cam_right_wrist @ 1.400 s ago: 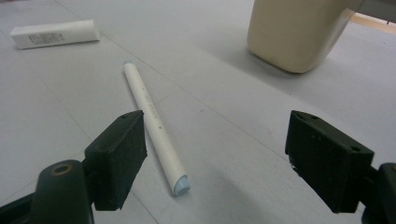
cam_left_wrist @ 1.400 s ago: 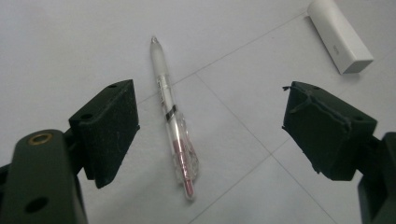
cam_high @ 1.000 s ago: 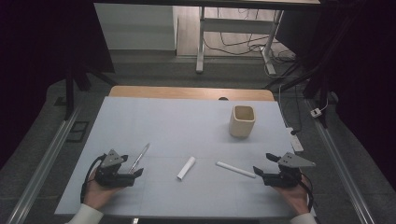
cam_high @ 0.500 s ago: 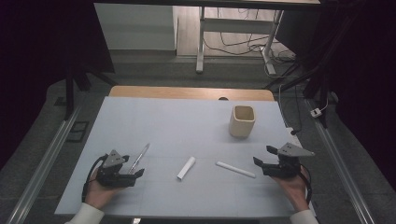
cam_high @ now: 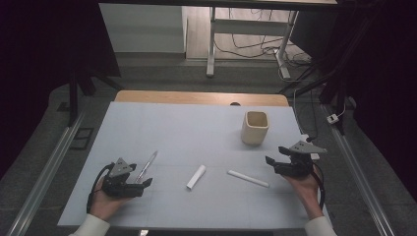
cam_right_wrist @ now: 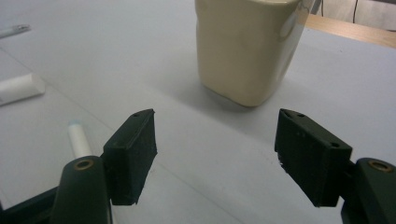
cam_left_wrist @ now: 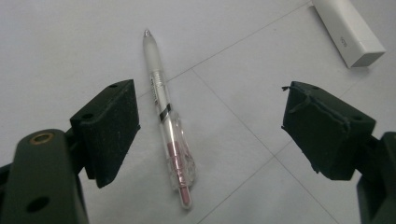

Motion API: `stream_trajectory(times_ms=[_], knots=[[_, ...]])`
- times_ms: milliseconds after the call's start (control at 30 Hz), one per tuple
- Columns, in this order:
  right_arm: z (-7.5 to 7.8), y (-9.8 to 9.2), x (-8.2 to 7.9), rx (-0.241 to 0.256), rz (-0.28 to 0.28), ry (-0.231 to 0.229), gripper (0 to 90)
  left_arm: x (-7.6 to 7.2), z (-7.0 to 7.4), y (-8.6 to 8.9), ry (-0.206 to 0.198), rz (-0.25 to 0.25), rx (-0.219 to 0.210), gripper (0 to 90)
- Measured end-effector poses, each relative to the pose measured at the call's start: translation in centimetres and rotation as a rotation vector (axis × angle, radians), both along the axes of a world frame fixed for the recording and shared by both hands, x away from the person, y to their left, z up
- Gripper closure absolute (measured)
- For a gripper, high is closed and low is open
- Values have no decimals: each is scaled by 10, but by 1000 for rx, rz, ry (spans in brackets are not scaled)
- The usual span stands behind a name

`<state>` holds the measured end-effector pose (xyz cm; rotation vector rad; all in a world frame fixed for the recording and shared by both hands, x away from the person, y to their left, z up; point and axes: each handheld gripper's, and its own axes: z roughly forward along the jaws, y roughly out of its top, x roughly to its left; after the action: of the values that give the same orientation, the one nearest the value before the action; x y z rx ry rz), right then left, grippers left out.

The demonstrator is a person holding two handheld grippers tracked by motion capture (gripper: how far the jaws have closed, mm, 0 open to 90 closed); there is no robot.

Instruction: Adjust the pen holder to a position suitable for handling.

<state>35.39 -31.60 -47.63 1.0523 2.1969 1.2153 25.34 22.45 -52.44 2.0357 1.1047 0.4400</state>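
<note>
Left tool (cam_high: 143, 183), lower left, jaws wide apart, empty; clear pen (cam_left_wrist: 167, 127) lies between them on the counter (cam_high: 196, 132). Right tool (cam_high: 269, 162), jaws wide, empty; cream cup (cam_high: 255, 127) just above it.

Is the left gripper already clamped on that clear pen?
No, in the left gripper view the left gripper stands wide open, and the clear pen lies flat on the table between its jaws, touched by neither.

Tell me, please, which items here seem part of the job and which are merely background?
Likely the job:
clear pen between the open left tongs
white tube
white stick
beige cup ahead of the open right tongs

Background:
floor cables
table legs
</note>
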Motion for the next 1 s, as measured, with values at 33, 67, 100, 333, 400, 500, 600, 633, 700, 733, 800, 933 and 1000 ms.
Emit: stream_trajectory(times_ms=[33, 67, 100, 333, 400, 500, 600, 633, 700, 733, 800, 933, 1000], knots=[[0, 0, 0, 0, 0, 0, 296, 0, 0, 1, -2, 0, -1, 182], [1, 0, 4, 0, -17, -3, 315, 0, 0, 1, -2, 3, -4, 182], [1, 0, 4, 0, -17, -3, 315, 0, 0, 1, -2, 5, -5, 182], [4, -1, 21, -11, -78, -4, 464, 1, -1, 1, 1, -1, -2, 182], [4, 0, 24, -14, -86, -9, 492, 1, -1, 1, 1, -1, -2, 182], [1, 1, 32, -12, -107, -9, 587, 1, -1, 1, 3, 2, -2, 183], [-4, 1, 38, -22, -116, 1, 658, 1, -1, 1, 1, 3, -2, 183], [-7, 0, 41, -30, -118, 11, 697, 1, -1, 1, 2, 2, -2, 183], [-7, 0, 41, -34, -119, 12, 716, 1, -2, 1, 3, 2, -1, 183], [-9, 0, 43, -36, -121, 15, 747, 1, -2, 1, 4, 3, 0, 183], [-12, -2, 46, -39, -133, 27, 828, 2, -2, 0, 4, 2, 4, 183], [-14, -3, 51, -47, -143, 26, 890, 2, -2, 0, 5, 4, 7, 184], [-14, -4, 55, -46, -149, 41, 893, 2, -2, 0, 5, 6, 7, 184]])
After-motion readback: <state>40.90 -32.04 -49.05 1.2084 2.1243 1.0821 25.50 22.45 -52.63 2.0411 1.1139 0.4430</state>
